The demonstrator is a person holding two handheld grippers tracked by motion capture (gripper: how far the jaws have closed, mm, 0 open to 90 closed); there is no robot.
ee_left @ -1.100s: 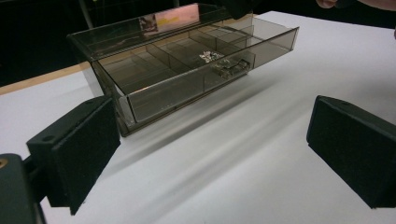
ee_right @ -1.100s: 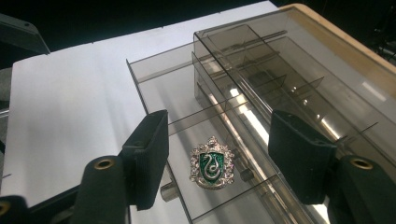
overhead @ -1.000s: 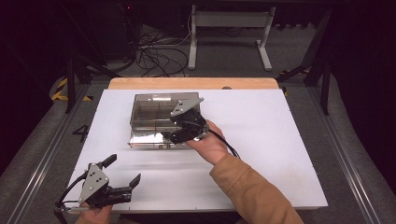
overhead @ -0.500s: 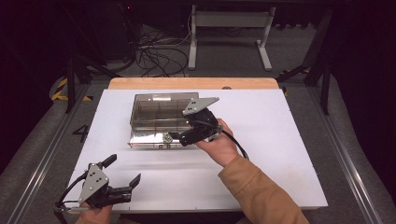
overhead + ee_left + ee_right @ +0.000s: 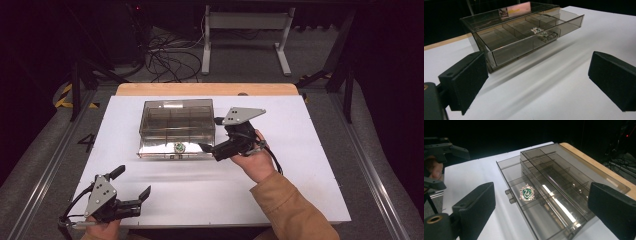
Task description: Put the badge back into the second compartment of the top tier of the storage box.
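Jaws of the right gripper [image 5: 207, 148] are being held spread wide, having just been opening, with nothing pinched between them; in the right gripper view the two black pads are standing well apart on either side of the organizer box [image 5: 554, 185]. This gripper is being carried just beside the right end of the box, its tips pointing left toward the drawer [image 5: 175, 149], and it is being gripped by the right hand [image 5: 255, 160], from which a tan sleeve [image 5: 295, 210] is running down to the near edge.

The smoky transparent box is being shown on the far-middle part of the white table [image 5: 310, 165], with its shallow drawer pulled slightly out toward the near side. A small green-and-silver crest badge [image 5: 527, 193] is lying inside a middle compartment of that drawer, close behind its front wall and its two small knobs [image 5: 509, 196].

At the near left corner of the table, well apart from the box, the left gripper [image 5: 132, 182] is being held low, its jaws likewise spread with nothing between them. A wooden strip [image 5: 200, 89] is being seen along the table's far edge.
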